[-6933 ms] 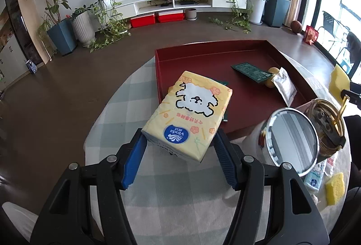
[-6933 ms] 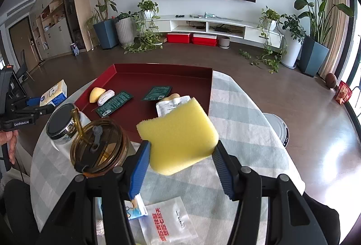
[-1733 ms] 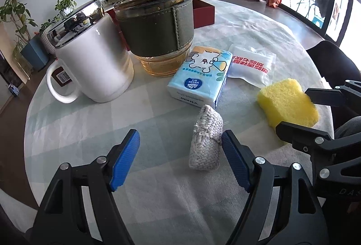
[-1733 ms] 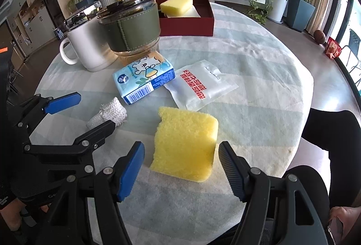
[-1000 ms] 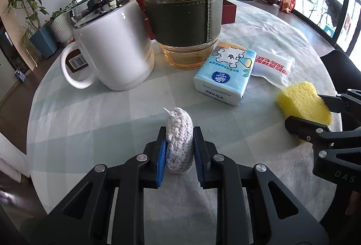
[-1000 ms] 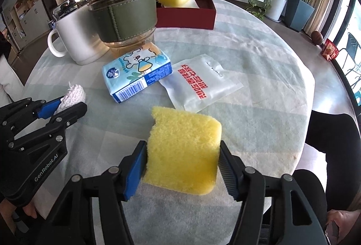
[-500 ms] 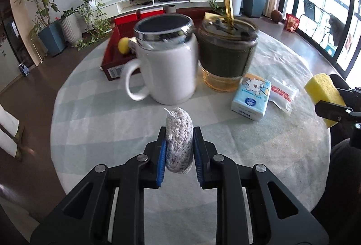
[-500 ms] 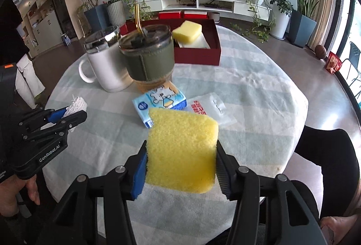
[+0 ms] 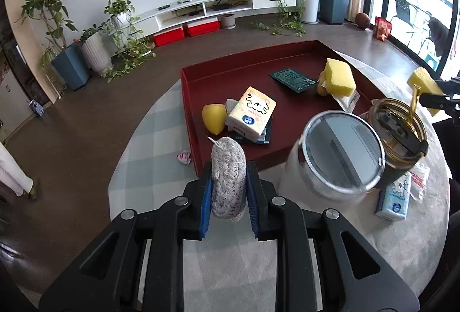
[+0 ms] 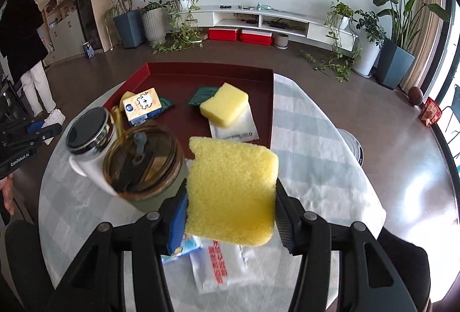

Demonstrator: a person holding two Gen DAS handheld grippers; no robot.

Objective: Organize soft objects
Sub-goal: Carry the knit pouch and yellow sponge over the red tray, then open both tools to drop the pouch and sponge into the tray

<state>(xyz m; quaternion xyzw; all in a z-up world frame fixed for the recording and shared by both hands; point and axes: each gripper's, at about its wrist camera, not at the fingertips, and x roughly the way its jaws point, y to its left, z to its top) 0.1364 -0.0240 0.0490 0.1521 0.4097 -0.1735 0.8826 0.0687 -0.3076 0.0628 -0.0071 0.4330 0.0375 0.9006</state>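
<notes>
With the left claw (image 9: 229, 192) clenched on the grey woven rope coil (image 9: 228, 178) and the right claw (image 10: 230, 210) grasping the yellow rectangular sponge (image 10: 231, 192), carry both high over the white steel-lidded mug (image 9: 330, 165) before lowering into bare patches of the shallow dark-red tray (image 9: 230, 73).

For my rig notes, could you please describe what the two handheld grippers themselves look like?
Both are the same build: the left gripper and right gripper have matte black angular frames with open triangular cut-outs, round silver bolts at the joints, and blue ribbed pads on the fingers. Seen from the right wrist view, the left one bears white "GenRobot.AI" lettering. No cables show.
</notes>
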